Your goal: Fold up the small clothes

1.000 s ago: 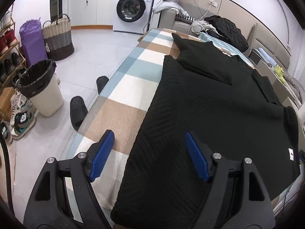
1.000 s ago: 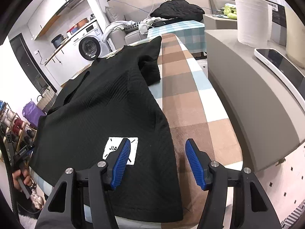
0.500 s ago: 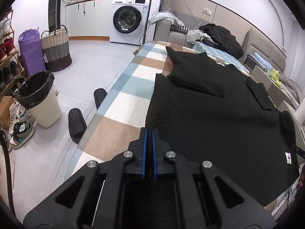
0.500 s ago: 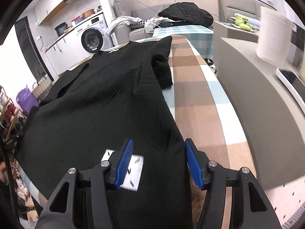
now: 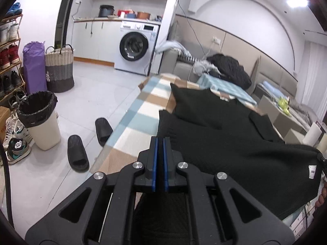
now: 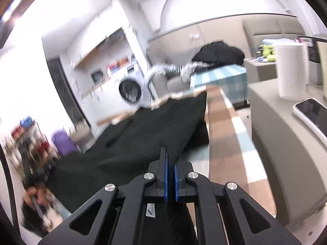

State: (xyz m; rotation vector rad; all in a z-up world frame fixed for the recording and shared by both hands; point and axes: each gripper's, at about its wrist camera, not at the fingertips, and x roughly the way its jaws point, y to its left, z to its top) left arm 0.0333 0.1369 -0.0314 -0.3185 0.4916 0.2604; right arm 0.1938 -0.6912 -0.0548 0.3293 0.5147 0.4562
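Note:
A black knit sweater [image 5: 224, 143] lies spread on a table with a checked cloth [image 5: 139, 112]. My left gripper [image 5: 160, 143] is shut on the sweater's near hem at its left corner and holds it lifted. My right gripper [image 6: 170, 163] is shut on the sweater [image 6: 155, 130] at the right corner of the hem, also lifted; a white label [image 6: 150, 213] hangs just under the jaws. The hem is stretched taut between the two grippers. The right wrist view is blurred by motion.
To the left on the floor are a white bin with a black bag [image 5: 40, 122], two black slippers [image 5: 78, 153] and a shoe rack. A grey counter [image 6: 286, 143] with a paper roll [image 6: 290, 69] and a phone [image 6: 312, 114] stands right of the table. A washing machine [image 5: 136, 49] is at the back.
Both grippers have closed on the sweater's near hem, the left first, then the right. Both have lifted the hem off the table, and the views have tilted upward.

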